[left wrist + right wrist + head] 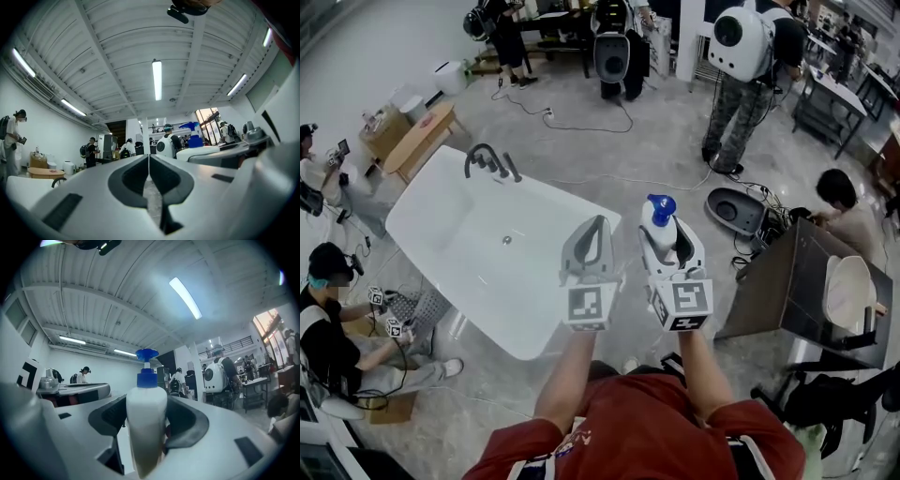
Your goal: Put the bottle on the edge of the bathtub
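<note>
Bottle point(146, 420) upright in right hand-held gripper point(674, 251)

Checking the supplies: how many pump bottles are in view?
1: the bottle is held in the right gripper, near the bathtub; others may be hidden far off.

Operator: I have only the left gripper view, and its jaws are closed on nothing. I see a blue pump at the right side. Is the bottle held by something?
Observer: Yes. The right gripper clamps the bottle by its white body and holds it upright.
Operator: Is it already over the bathtub?
Observer: Not yet. In the head view it appears over the floor, just right of the bathtub rim.
</note>
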### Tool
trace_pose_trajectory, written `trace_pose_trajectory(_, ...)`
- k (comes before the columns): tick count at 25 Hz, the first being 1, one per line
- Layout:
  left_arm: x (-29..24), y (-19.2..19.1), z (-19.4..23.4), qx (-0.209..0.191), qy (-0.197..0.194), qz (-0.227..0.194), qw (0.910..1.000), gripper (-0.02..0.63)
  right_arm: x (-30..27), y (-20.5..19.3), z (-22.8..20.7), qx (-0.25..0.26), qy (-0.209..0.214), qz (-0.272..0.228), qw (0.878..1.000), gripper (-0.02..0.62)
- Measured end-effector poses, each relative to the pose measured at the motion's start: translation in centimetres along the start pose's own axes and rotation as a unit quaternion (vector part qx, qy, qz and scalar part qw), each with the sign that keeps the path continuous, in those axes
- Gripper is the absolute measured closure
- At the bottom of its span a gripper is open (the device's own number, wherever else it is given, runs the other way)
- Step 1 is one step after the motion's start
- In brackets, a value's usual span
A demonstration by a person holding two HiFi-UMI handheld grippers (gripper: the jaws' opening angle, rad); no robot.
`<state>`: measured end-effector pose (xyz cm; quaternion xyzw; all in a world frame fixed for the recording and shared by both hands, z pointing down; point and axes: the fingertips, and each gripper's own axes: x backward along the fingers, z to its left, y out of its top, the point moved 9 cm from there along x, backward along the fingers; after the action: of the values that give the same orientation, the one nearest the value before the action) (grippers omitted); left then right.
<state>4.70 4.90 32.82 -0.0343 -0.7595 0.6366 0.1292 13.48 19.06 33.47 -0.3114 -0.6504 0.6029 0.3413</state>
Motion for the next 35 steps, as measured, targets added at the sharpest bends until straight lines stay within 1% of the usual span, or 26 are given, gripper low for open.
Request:
trace_pose_trajectory(6,-1.6,0.0,0.9,0.005,-0.003,0.007,1.0000,0.591,-1.7,0.2,-0.3,-0.001,0.000,0.006,1.000,0.330)
trace_pose_trajectory(14,-5.7,-2.0,2.8,0.013,-0.012,0.001,0.9998,0.591,-6.0,-0.5,-1.2,0.009,-0.008,0.009,1.000,0.330)
trace_pose_trajectory(18,-8.2,-2.5,5.2,0.015,-0.010,0.001,0.9998,0.591,-9.5,-0.5,-1.0,0.011,-0.006,0.010,1.000,0.330)
trace_pose_trajectory(21,-10.0,-2.5,6.9,0.025,-0.003,-0.005,0.9997,0.591,-12.1,-0.7,-0.9,0.014,-0.007,0.013,1.000,0.330)
trace_pose_trajectory(25,-11.6,-3.3,9.1,0.020,-0.004,-0.004,0.9998,0.591,-15.1,-0.8,-0.4,0.010,-0.004,0.016,1.000,0.330)
trace_pose_trajectory(29,-12.8,-3.6,12.0,0.034,0.000,-0.006,0.9994,0.591,-18.2,-0.8,1.0,0.012,0.006,0.015,1.000,0.330)
trace_pose_trajectory(33,-13.7,-4.0,15.0,0.042,0.016,-0.002,0.9990,0.591,-21.1,-0.7,2.7,0.018,0.010,0.015,1.000,0.330)
trace_pose_trajectory(35,-14.3,-4.1,16.4,0.044,0.013,-0.004,0.9989,0.591,-22.3,-0.5,3.3,0.021,0.010,0.015,1.000,0.330)
